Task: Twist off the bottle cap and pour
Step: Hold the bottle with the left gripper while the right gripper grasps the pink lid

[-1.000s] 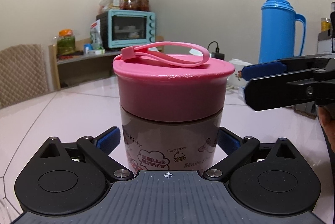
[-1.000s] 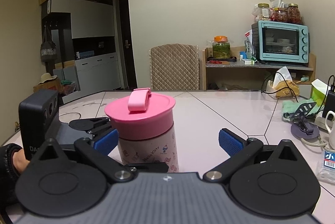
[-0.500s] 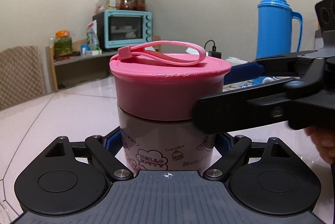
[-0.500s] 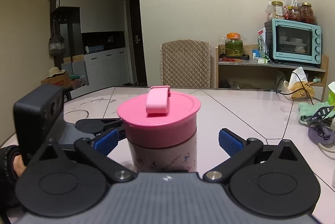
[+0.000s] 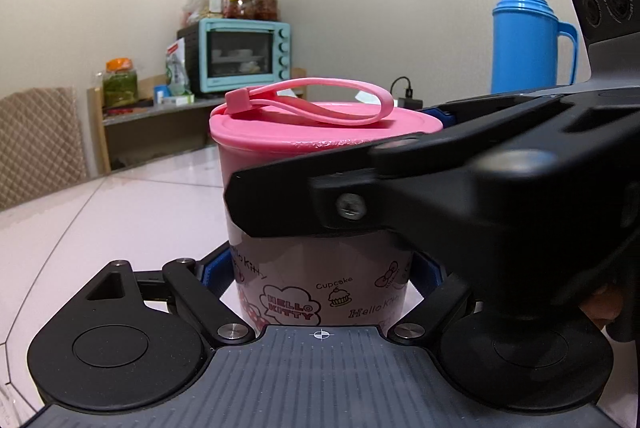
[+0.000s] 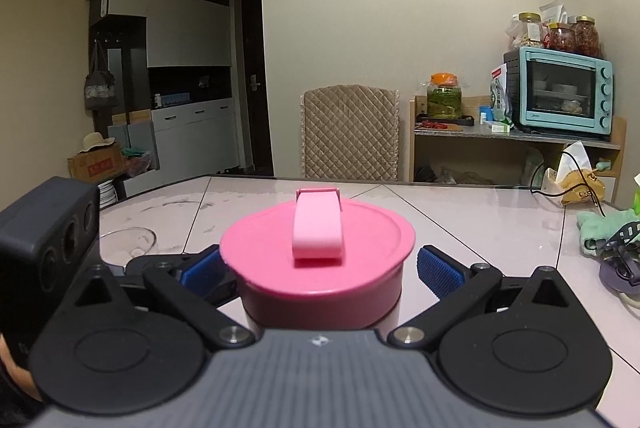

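Observation:
A Hello Kitty bottle [image 5: 320, 280] with a wide pink screw cap [image 5: 320, 136] and a pink strap loop stands on the pale table. My left gripper [image 5: 320, 272] is shut on the bottle's lower body, its blue pads pressed on both sides. My right gripper [image 6: 318, 268] is open and straddles the pink cap [image 6: 316, 260], with a small gap between each blue pad and the cap. In the left wrist view the right gripper's black finger [image 5: 360, 200] crosses in front of the cap.
A clear glass [image 6: 128, 240] stands on the table [image 6: 480, 220] to the left behind the left gripper. A blue thermos [image 5: 524, 40] stands at the back. A teal cloth and a small stand [image 6: 616, 244] lie at the right. A chair [image 6: 350, 132] is at the far edge.
My right gripper has moved forward over the bottle, so the cap now sits between its open fingers. My left gripper has closed onto the bottle's body.

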`<state>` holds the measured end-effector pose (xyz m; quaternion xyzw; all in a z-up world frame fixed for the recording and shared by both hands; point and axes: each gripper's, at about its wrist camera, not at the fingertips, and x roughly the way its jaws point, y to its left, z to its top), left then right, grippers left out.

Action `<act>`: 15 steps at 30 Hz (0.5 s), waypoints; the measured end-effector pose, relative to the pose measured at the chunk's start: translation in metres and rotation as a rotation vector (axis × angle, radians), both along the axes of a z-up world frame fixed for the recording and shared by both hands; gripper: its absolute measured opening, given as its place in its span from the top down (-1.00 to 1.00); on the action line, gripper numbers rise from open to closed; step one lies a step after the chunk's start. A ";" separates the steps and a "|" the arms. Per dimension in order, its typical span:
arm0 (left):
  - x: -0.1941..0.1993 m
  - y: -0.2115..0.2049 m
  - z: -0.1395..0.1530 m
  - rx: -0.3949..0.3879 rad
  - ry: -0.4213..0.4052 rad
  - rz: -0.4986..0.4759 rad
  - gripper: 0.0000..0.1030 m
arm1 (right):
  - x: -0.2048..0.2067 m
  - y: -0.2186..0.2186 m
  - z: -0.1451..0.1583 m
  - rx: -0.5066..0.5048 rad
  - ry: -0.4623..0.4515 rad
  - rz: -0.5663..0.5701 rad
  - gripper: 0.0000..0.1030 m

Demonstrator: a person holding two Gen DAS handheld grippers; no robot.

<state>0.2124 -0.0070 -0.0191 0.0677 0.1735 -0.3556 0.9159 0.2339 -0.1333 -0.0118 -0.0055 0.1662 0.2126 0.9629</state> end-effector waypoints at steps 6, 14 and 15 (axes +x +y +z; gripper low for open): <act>-0.001 0.000 0.000 0.000 0.000 0.001 -0.75 | 0.001 0.004 0.000 -0.018 0.003 -0.006 -0.68; -0.002 -0.001 0.000 -0.001 0.000 0.001 -0.75 | 0.003 -0.001 -0.001 -0.035 -0.012 0.051 -0.66; -0.002 -0.001 0.000 -0.001 0.000 0.001 -0.75 | 0.004 -0.003 0.000 -0.036 -0.012 0.068 -0.66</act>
